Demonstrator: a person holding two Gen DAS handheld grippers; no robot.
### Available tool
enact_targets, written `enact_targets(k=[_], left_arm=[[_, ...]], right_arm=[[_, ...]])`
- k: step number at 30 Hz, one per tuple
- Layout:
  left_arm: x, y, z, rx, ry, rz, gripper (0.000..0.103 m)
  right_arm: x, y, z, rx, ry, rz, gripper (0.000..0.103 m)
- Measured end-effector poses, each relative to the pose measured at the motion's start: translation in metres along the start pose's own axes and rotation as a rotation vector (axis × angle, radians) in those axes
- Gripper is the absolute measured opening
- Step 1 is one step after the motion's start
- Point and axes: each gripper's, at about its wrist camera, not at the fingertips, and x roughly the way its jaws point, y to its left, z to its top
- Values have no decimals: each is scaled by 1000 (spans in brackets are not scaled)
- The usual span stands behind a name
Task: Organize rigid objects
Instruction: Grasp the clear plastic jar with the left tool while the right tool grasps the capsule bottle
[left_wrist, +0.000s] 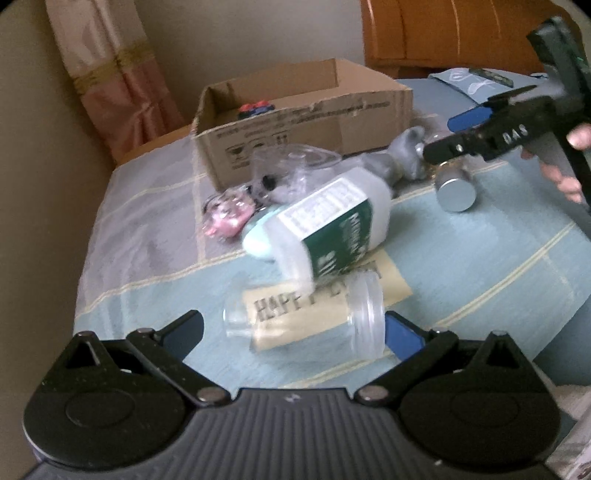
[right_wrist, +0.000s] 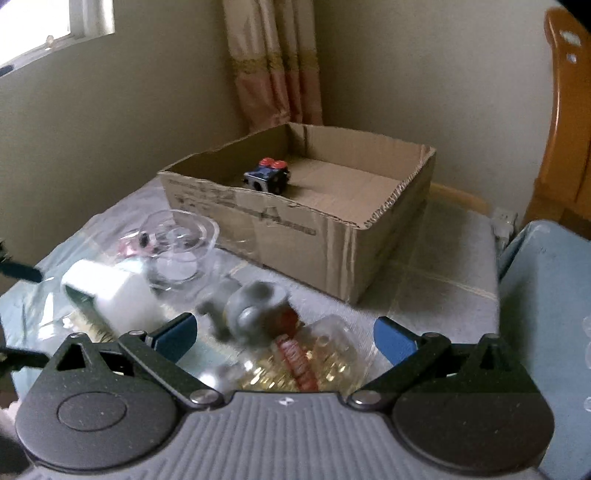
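Left wrist view: the left tongs (left_wrist: 295, 328) are standing wide open, empty, with a clear plastic jar (left_wrist: 314, 317) lying on its side between the fingers, over a yellow card (left_wrist: 328, 295). Beyond it a white bottle with a green label (left_wrist: 325, 225) is lying tilted on the table (left_wrist: 480, 258), beside a pink keyring item (left_wrist: 225, 214), a clear cup (left_wrist: 295, 158) and a grey fitting (left_wrist: 402, 155). This view alone is showing a metal cylinder (left_wrist: 456, 190) near the right tongs (left_wrist: 458, 136), whose opening cannot be judged from here.

Right wrist view: the right tongs (right_wrist: 284, 336) are spread open, gripping nothing, and hovering over a clear packet of gold-coloured pieces with a red label (right_wrist: 306, 358), which the other view is not resolving. The grey fitting (right_wrist: 255, 302) is lying just past the packet.

The cardboard box (right_wrist: 332, 236) is sitting at the table's far side. Only this view is looking into it: a dark blue block with red caps (right_wrist: 267, 175) is resting in its far left corner.
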Motion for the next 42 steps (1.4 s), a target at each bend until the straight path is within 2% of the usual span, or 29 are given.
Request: enact_targets(k=[4, 8, 13, 19, 27, 32, 42], left_arm=[[0, 9, -7, -23, -3, 4, 102], [2, 16, -12, -32, -16, -9, 102], [6, 17, -13, 17, -43, -24, 102], [15, 17, -10, 39, -47, -39, 102], [27, 19, -7, -3, -48, -57, 101], [28, 19, -6, -20, -56, -69, 98], [27, 22, -4, -36, -69, -75, 98]], right_arm=[[12, -6, -2, 50, 40, 74, 103], [2, 6, -11, 41, 66, 66, 103], [-14, 23, -23, 67, 90, 51, 103], [-18, 49, -27, 81, 95, -65, 103], [6, 72, -21, 61, 109, -266, 103], [18, 73, -17, 85, 119, -312, 103], [18, 75, -19, 81, 134, -337, 101]])
